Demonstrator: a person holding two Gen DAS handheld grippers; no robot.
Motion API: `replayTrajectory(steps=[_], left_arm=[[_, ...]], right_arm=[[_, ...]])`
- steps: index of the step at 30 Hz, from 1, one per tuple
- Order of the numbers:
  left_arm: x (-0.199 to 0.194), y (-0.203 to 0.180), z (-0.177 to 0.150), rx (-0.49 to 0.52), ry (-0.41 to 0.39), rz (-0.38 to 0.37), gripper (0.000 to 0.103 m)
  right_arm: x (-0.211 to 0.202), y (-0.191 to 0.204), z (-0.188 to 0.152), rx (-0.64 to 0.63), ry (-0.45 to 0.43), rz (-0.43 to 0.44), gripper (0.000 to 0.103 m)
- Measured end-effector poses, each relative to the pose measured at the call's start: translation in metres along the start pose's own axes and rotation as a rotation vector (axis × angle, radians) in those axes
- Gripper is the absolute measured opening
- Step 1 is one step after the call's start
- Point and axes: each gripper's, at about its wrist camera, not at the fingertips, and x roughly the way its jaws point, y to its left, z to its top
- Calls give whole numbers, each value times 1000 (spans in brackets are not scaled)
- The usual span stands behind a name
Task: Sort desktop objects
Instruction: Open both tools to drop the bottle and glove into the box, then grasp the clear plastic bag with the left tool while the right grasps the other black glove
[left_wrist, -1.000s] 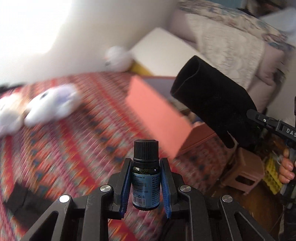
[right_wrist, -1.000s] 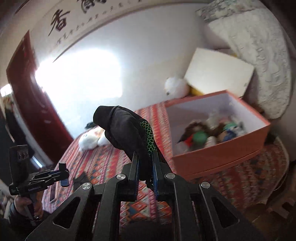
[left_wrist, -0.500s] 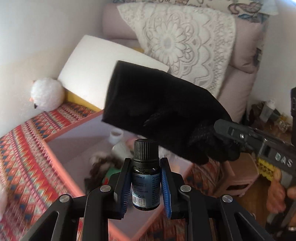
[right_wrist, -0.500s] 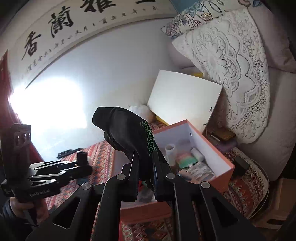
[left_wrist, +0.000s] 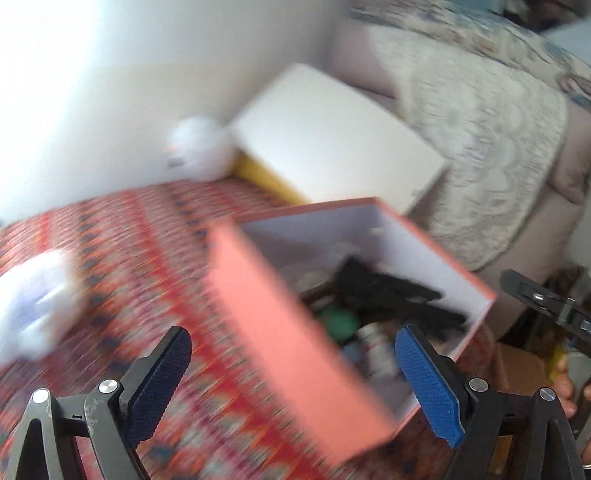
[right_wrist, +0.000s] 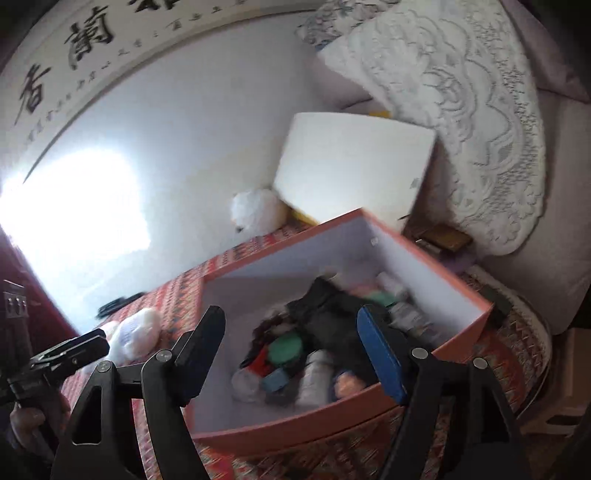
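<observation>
From the left wrist, the left gripper (left_wrist: 291, 373) is spreading its jaws, nothing between them, above the near wall of the orange box (left_wrist: 280, 343) on the patterned cloth (left_wrist: 122, 236). A black glove (left_wrist: 388, 291) lies inside. From the right wrist, the right gripper (right_wrist: 291, 354) is also opening, empty, over the box (right_wrist: 424, 273); the glove (right_wrist: 332, 314) rests on small bottles (right_wrist: 314, 376).

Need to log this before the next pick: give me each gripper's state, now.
Left gripper: fingers opening, nothing between them.
Right gripper: fingers opening, empty; black glove lies in the box.
</observation>
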Motion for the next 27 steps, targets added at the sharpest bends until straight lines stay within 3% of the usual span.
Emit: replayTrajectory(steps=[7, 11, 14, 18, 21, 24, 27], left_arm=[[-118, 136, -80, -140, -6, 271, 93], [-198, 235, -134, -207, -7, 436, 93], [-261, 316, -176, -252, 15, 511, 92], [-313, 403, -214, -347, 51, 488, 90], [-318, 446, -232, -367, 117, 410, 87], [-298, 464, -240, -267, 244, 351, 85], [-280, 480, -242, -179, 342, 371, 84]], right_arm=[[3, 127, -69, -207, 143, 209, 80], [16, 208, -114, -313, 235, 335, 80], [29, 261, -148, -351, 318, 410, 80], [46, 312, -184, -408, 407, 467, 80], [61, 344, -203, -448, 467, 495, 79], [71, 363, -214, -469, 505, 502, 79], [82, 378, -224, -479, 540, 502, 79]])
